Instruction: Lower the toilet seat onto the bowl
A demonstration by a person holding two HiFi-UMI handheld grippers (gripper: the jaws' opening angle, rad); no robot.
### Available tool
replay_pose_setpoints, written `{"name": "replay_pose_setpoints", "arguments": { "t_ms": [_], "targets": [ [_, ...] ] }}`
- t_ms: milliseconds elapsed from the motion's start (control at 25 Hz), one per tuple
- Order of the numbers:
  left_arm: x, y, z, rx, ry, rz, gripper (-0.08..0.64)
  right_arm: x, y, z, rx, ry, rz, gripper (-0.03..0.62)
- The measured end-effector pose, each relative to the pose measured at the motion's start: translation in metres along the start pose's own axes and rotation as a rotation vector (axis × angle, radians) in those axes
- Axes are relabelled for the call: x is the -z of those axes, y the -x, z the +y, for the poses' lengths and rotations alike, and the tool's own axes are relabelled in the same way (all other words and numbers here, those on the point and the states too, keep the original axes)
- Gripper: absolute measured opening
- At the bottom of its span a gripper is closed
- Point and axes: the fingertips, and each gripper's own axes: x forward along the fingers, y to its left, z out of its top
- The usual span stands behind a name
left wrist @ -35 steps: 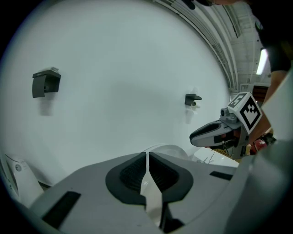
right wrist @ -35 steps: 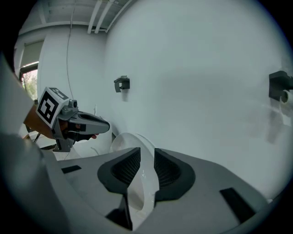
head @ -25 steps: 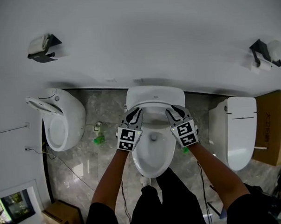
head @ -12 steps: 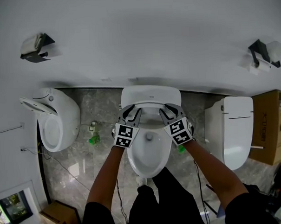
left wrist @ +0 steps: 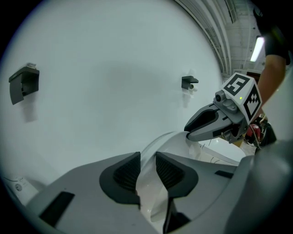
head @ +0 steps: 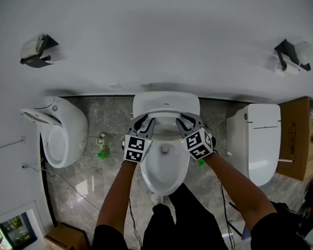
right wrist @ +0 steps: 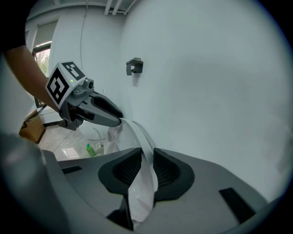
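Within the last second the left gripper (head: 144, 121) has spread its jaws from nearly together. Now it and the right gripper (head: 187, 119) are both closing on the toilet seat (head: 166, 115), with its thin white rim pinched between each pair of pads. We judge the lowering not yet begun, since the seat stands raised at the back edge of the bowl (head: 161, 181). We count two grippers, one seat, three toilets (ours, the left toilet (head: 69, 133) and the right toilet (head: 255, 143)) and two paper holders (head: 34, 52) on the wall.

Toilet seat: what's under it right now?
The open bowl and its dark drain show below the raised seat. The bowl's back rim is covered by the seat.
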Motion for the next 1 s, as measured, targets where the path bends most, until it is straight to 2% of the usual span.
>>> {"name": "replay_pose_setpoints", "arguments": {
  "t_ms": [160, 520, 1000],
  "targets": [
    [0.002, 0.007, -0.009, 0.003, 0.034, -0.002, 0.117, 0.004, 0.01, 0.005, -0.015, -0.013, -0.003, 0.095],
    [0.008, 0.027, -0.022, 0.012, 0.048, -0.003, 0.117, 0.007, 0.026, 0.023, -0.017, -0.028, -0.001, 0.098],
    [0.022, 0.058, -0.044, 0.05, 0.046, 0.019, 0.121, 0.017, 0.052, 0.054, -0.025, 0.003, 0.012, 0.101]
  ]
}}
